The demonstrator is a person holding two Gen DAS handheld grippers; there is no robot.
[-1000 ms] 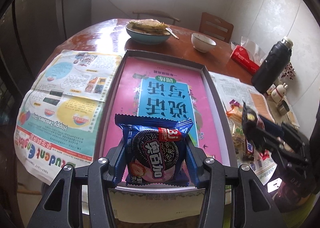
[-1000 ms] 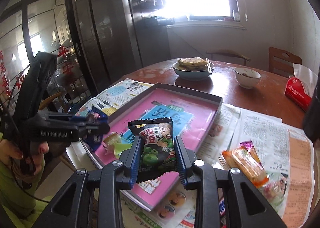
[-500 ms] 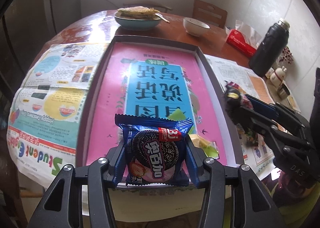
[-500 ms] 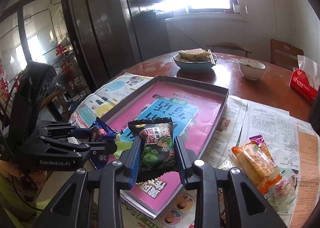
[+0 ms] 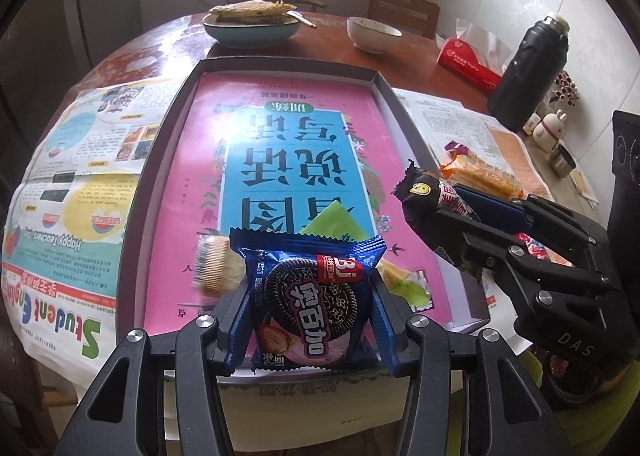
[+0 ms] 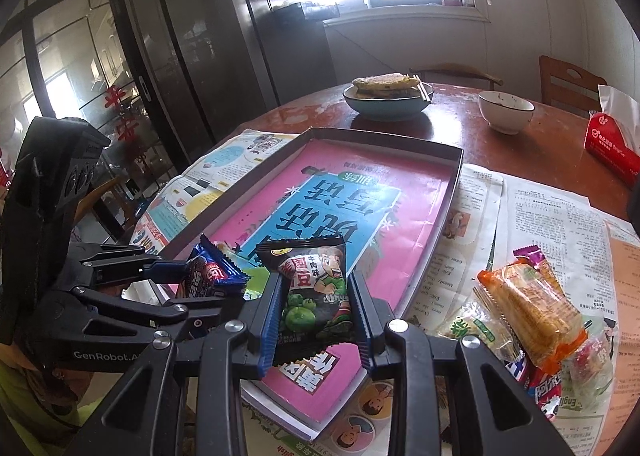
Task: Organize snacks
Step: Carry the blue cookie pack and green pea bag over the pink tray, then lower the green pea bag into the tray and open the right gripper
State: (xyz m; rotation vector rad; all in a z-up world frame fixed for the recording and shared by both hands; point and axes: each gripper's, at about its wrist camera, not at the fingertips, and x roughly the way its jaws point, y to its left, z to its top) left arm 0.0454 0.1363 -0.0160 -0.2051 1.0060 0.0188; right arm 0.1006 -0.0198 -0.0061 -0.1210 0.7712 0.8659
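A black flask (image 5: 528,72) stands beside a red tissue pack (image 5: 466,64).

Newspaper (image 5: 68,248) at 9 o'clock of the tray, upside down to the left wrist view: "Student English", "Happy Teachers' Day". Right tool (image 5: 436,212) body, at 4 o'clock in the same view: "DAS". Left tool (image 6: 216,280) body, 8 o'clock in the right wrist view: "GenRobot.AI". Blue cookie packet (image 5: 310,302): Chinese characters, white on pink, plus a red tag; not legible enough to transcribe. Pink booklet (image 5: 280,160) in the tray: large inverted Chinese title on a blue panel. Green-pea packet (image 6: 316,292): Chinese label only.
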